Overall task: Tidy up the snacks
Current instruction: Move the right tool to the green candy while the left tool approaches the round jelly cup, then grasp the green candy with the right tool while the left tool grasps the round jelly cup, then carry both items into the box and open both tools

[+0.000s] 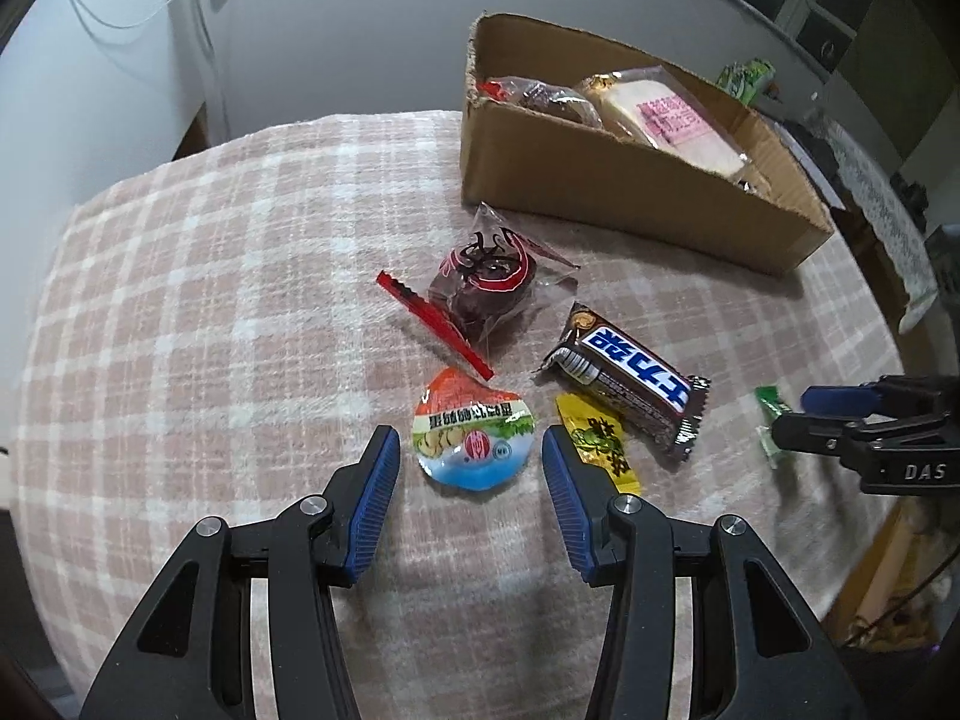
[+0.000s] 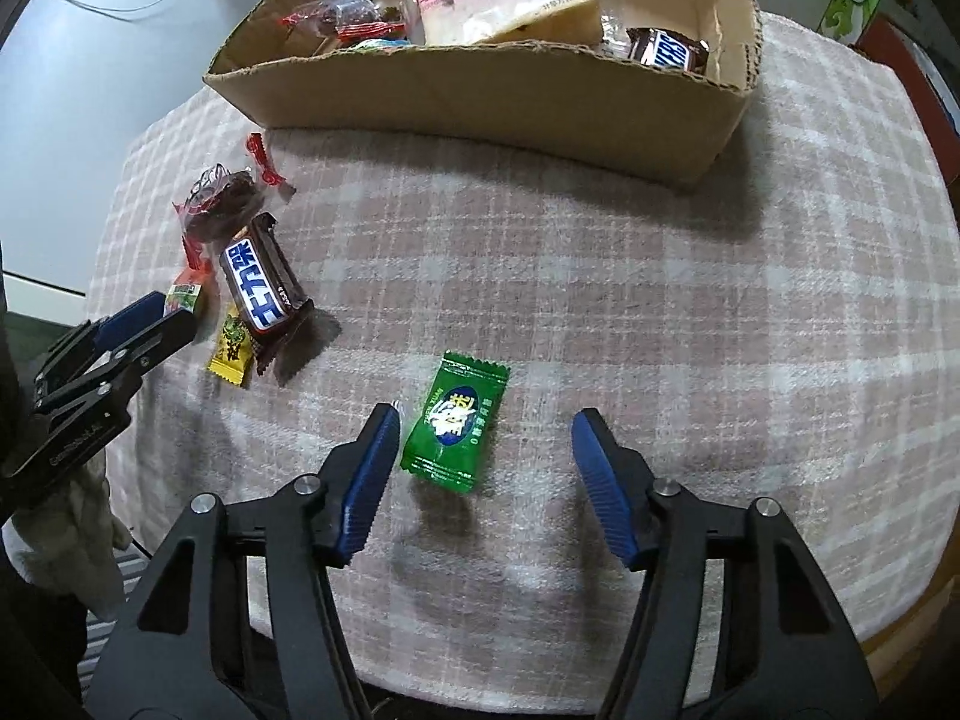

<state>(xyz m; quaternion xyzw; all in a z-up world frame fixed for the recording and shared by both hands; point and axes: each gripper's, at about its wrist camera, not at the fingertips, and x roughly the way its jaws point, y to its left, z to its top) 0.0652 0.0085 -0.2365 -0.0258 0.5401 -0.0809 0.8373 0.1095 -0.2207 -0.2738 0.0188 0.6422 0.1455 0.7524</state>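
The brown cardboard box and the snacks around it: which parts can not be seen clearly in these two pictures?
- Brown cardboard box, right wrist view: its far side is cut off by the top edge.
- Box floor, both views: hidden by the near wall and the snacks inside.
- Small green candy wrapper, left wrist view: partly hidden behind the right tongs.
- Round foil-lidded jelly cup, right wrist view: mostly covered by the left tongs.

"DAS" on right gripper [image 1: 792,414], "SNICKERS" on boxed bar [image 2: 666,51]
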